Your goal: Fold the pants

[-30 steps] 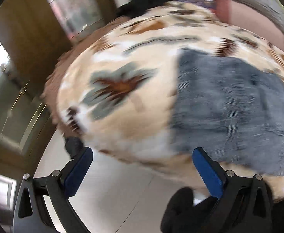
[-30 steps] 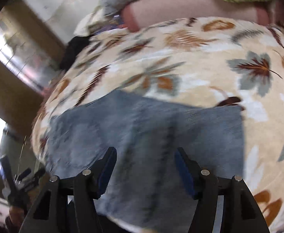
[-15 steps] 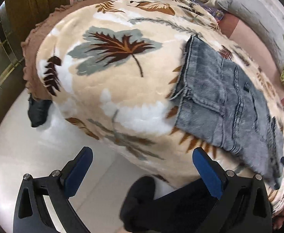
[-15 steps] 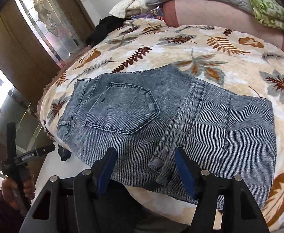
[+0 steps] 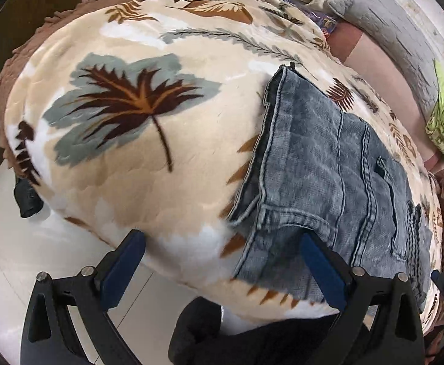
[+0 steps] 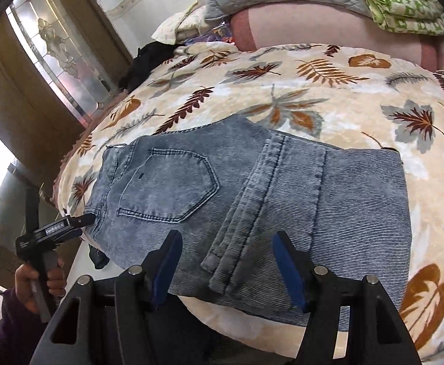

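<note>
Here, folded jeans [image 6: 252,194] lie on a leaf-print blanket [image 5: 136,158] on the bed. Left tongs [image 5: 225,264], jaws wide and just closing slightly, empty, hover at the waistband corner. Right tongs [image 6: 225,266], parted, empty, hover over the folded leg hems.

Leaf-print blanket [image 6: 282,91] over the bed, folded grey-blue jeans [image 6: 252,197] flat on it near its front edge.
</note>
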